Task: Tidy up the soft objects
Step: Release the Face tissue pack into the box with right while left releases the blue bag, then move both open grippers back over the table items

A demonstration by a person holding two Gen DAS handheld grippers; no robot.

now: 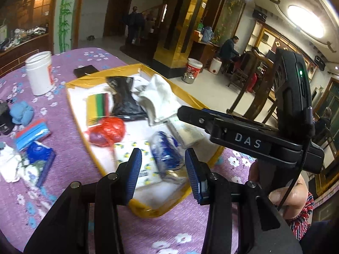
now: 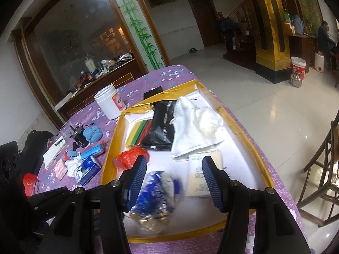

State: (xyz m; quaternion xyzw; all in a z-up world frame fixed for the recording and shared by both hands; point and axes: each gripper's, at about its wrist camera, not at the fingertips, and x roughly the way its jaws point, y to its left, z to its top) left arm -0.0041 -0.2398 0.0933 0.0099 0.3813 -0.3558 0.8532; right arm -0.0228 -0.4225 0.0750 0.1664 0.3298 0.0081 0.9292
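Note:
A yellow-rimmed white tray (image 1: 73, 110) (image 2: 110, 148) holds several soft things. A crumpled blue-and-white bag (image 1: 167, 152) (image 2: 156, 188) lies at its near end. My left gripper (image 1: 163, 169) hangs open above the bag, its pads clear of it. My right gripper (image 2: 174, 175) is open too, over the bag and a pale tissue packet (image 2: 199, 177). From the left wrist view it reaches in at the right (image 1: 186, 114), beside a white cloth (image 1: 159, 99) (image 2: 197, 124). Further back lie a black packet (image 1: 125, 99) (image 2: 163, 127), a striped pack (image 1: 98, 105) and a red bag (image 1: 108, 131) (image 2: 129, 158).
On the purple flowered tablecloth left of the tray stand a white jar (image 1: 39, 76) (image 2: 110, 103), a blue cloth ball (image 1: 21, 112), blue packets (image 1: 31, 133) and a blue box (image 1: 40, 154). A dark phone (image 1: 85, 71) lies behind the tray. A wooden chair (image 2: 317, 180) stands off the table's right edge.

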